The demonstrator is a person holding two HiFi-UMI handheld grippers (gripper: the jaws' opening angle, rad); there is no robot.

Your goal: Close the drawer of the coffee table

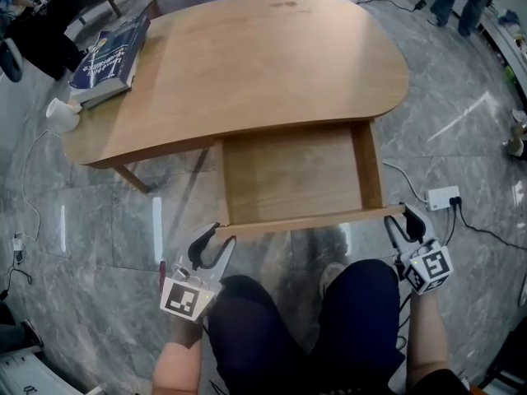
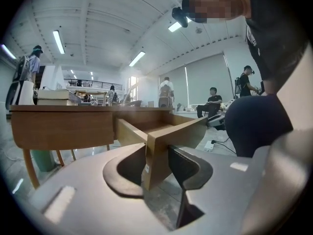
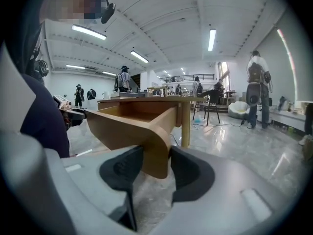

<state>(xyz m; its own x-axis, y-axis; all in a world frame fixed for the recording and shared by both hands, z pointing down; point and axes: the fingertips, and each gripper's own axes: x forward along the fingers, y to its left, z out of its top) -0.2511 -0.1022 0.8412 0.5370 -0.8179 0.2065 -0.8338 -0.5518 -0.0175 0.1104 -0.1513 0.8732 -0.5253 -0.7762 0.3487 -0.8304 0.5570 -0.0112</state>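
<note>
The wooden coffee table [image 1: 263, 64] has its drawer [image 1: 288, 175] pulled far out toward me, and nothing lies inside it. My left gripper [image 1: 222, 235] is at the left end of the drawer front [image 1: 313, 219]. In the left gripper view the gripper [image 2: 157, 165] has its pads pressed on both sides of that corner [image 2: 155, 151]. At the front's right end, my right gripper [image 1: 402, 220] straddles the rounded corner [image 3: 157, 151]. In the right gripper view this gripper [image 3: 156, 163] stands wide, with a thin gap at the right pad.
A blue book [image 1: 111, 52] lies on the table's far left, and a white cup [image 1: 62, 113] sits at its left tip. A power strip [image 1: 443, 197] with cables lies on the marble floor to the right. My knees [image 1: 313, 319] are just behind the drawer front. People stand in the background.
</note>
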